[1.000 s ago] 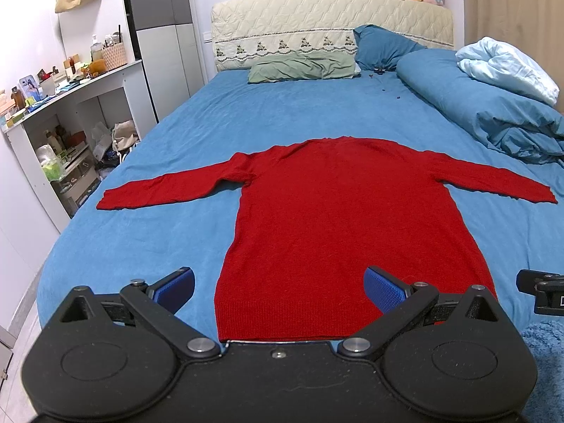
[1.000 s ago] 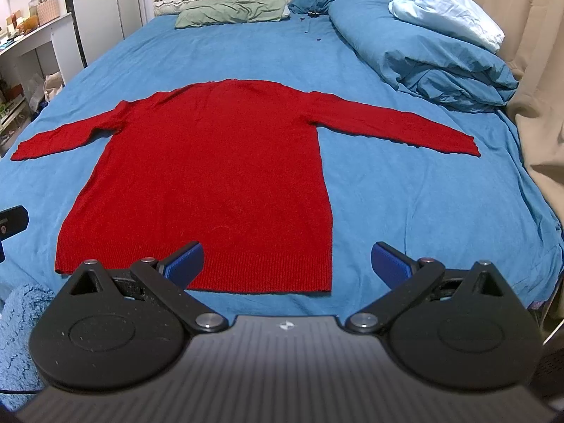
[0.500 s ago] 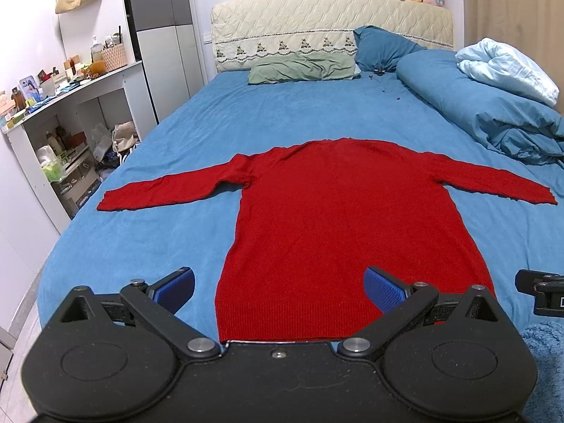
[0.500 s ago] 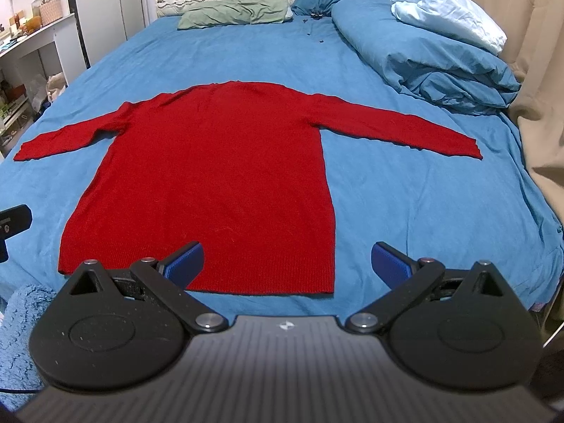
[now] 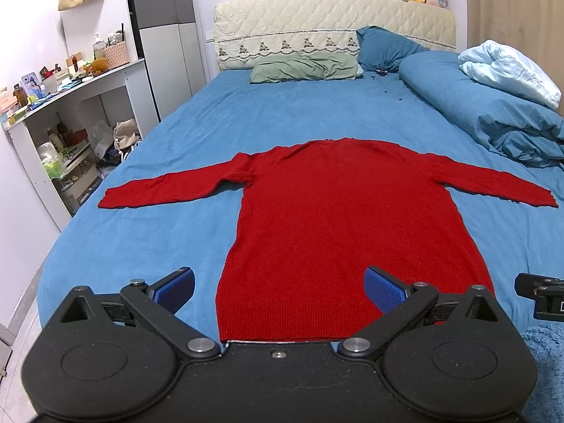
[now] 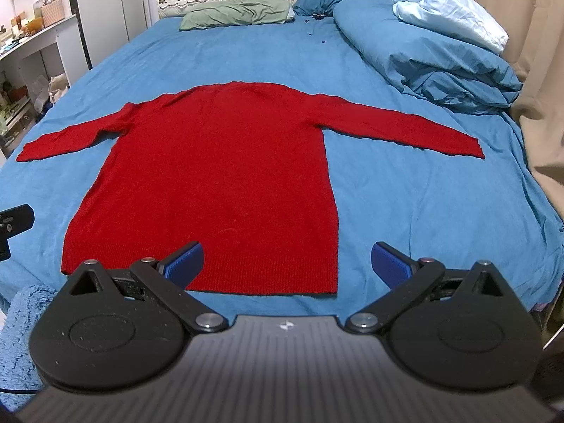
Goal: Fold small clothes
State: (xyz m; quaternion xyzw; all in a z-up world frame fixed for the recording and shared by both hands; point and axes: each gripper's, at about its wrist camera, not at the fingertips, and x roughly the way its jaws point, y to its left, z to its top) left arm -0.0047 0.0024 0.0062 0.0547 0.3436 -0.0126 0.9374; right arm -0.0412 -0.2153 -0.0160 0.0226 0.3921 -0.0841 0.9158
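A red long-sleeved knit sweater point(image 5: 345, 218) lies flat on the blue bed sheet point(image 5: 282, 112), both sleeves spread out sideways, hem nearest me. It also shows in the right wrist view point(image 6: 218, 176). My left gripper point(image 5: 278, 287) is open and empty, above the hem's left part. My right gripper point(image 6: 287, 259) is open and empty, above the hem's right corner. The tip of the right gripper point(image 5: 539, 294) shows at the left view's right edge, and the left gripper's tip point(image 6: 14, 220) at the right view's left edge.
A rolled blue duvet point(image 6: 423, 49) with a pale blanket point(image 6: 451, 14) lies at the right. Green and blue pillows point(image 5: 306, 67) sit by the headboard. White shelves point(image 5: 67, 134) stand left of the bed. A fluffy blue cloth point(image 6: 17, 331) is near the foot.
The right gripper has risen or tilted slightly, so the sweater sits a little lower in its view. The left gripper has barely moved. The sweater has not moved.
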